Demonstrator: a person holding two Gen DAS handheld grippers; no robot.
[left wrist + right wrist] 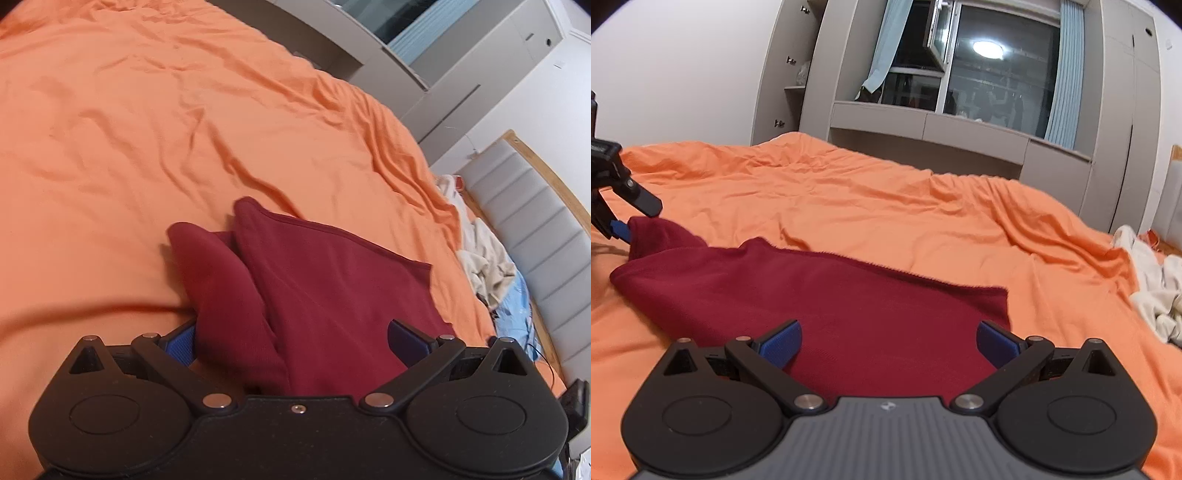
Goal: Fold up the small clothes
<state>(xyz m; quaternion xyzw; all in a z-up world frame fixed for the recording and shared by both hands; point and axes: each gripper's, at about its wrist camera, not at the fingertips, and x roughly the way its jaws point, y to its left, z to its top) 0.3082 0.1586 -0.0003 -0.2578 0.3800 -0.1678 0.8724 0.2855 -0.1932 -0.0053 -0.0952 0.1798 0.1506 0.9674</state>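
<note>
Left tool (291,338), nearest the lens in the left wrist view: blue-padded fingers (404,338) spread wide apart, with bunched folds of the maroon garment (332,280) lying between them; nothing is clamped, though whether the left-hand pad touches the cloth is hidden by the folds. Right tool (888,341), nearest the lens in the right wrist view: fingers likewise wide apart, poised over the near edge of the same garment, gripping nothing.

Bed (886,192), covered by a wrinkled orange sheet, carries everything. The maroon garment lies toward the near edge of the bed, mostly flat at its right-hand end, heaped into two raised peaks at its left-hand end, where the left tool (624,214) appears in the right wrist view. A pile of pale clothes (484,258) with a patch of light blue fabric (517,306) sits at the bed's far right edge, against the padded headboard (535,221), well apart from the garment.

Risks, as judged: the heaped left end may be pinched as several layers at once, so that a fold carries a lump instead of a single edge. With the two tools closing at unequal heights, the fold line would likely run crooked. The loose sheet could be caught with the garment and dragged along, since both are soft and lie in contact.

Containers: none visible on the bed; wall cupboards (979,129) behind are shut, contents unseen.
</note>
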